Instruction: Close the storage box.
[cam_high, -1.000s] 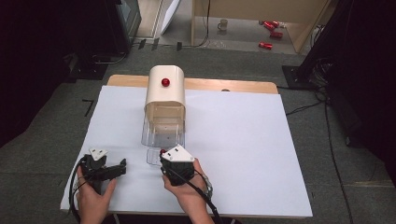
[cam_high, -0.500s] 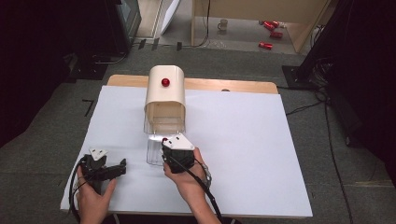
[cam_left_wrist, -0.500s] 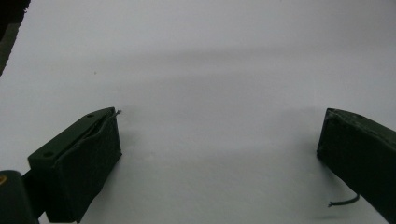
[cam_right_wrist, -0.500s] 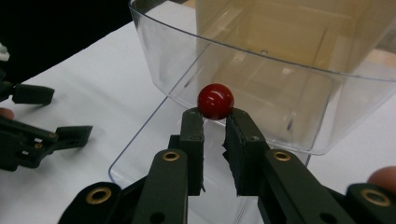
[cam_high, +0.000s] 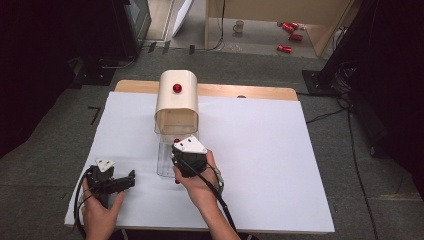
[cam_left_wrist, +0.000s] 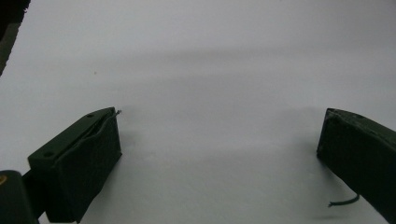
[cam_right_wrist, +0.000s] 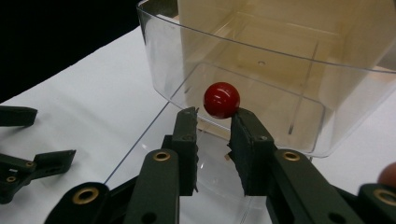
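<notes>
Drawer (cam_high: 167, 157), clear plastic, stands pulled partway out of the cream housing (cam_high: 176, 102) at the middle of the white table (cam_high: 280, 165); its front wall carries a red knob (cam_right_wrist: 221, 99).

Left to right:
- Left gripper (cam_high: 120, 183) sits low at the near-left of the table, well apart from the drawer. Its own view shows the jaws spread wide over bare white surface, nothing between them. Idle.
- Right gripper (cam_right_wrist: 212, 122) is at the drawer front. Jaws partly closed, tips either side of the knob from just below. Left tip looks apart from the ball, right tip looks touching or nearly so. Can't tell if it's clamped; reads as no firm pinch.
- Second red knob (cam_high: 177, 88) sits on top of the housing, untouched.

Step in hand, my read: working the drawer by its knob. Open or close, can't tell from this.

Next move calls for seating the jaws squarely on the knob, then closing. Then travel straight along the drawer's axis. Off-axis force would likely rack the drawer or drag the housing, which nothing holds down.
</notes>
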